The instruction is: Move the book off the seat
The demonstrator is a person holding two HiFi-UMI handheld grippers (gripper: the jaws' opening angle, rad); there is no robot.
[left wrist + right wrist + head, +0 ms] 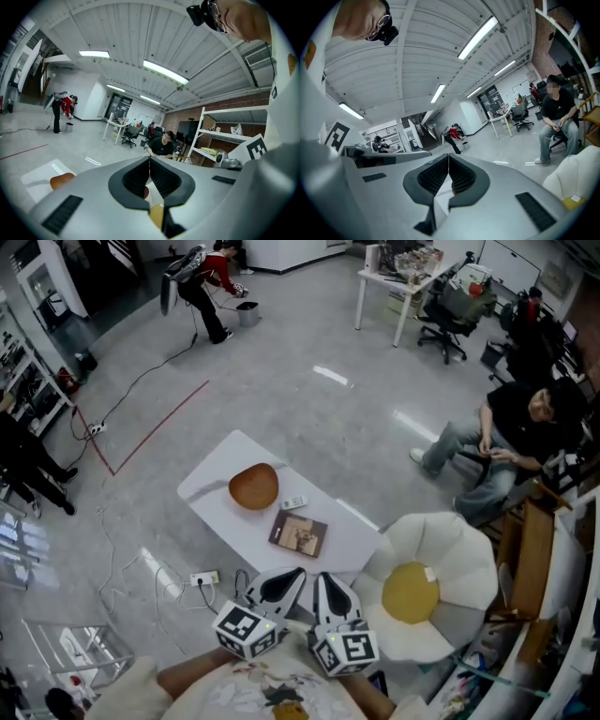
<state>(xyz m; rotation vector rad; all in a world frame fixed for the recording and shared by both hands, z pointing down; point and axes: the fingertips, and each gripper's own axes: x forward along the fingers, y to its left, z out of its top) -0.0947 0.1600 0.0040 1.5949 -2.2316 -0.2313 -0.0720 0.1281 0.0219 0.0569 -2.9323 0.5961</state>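
The brown-covered book (298,533) lies flat on the low white table (214,479), near its right end. The seat (459,549), a white petal-shaped cushion chair with a yellow round centre (410,592), stands to the right of the table and holds only a small white tag. Both grippers hang close to my body, short of the table's near edge. My left gripper (300,572) (149,159) has its jaws together with nothing between them. My right gripper (319,577) (449,156) is beside it, also shut and empty.
An orange-brown bowl (254,487) and a small remote (293,502) share the table with the book. A power strip (203,577) and cables lie on the floor at the left. A person (511,442) sits at the right, beyond wooden furniture (532,554).
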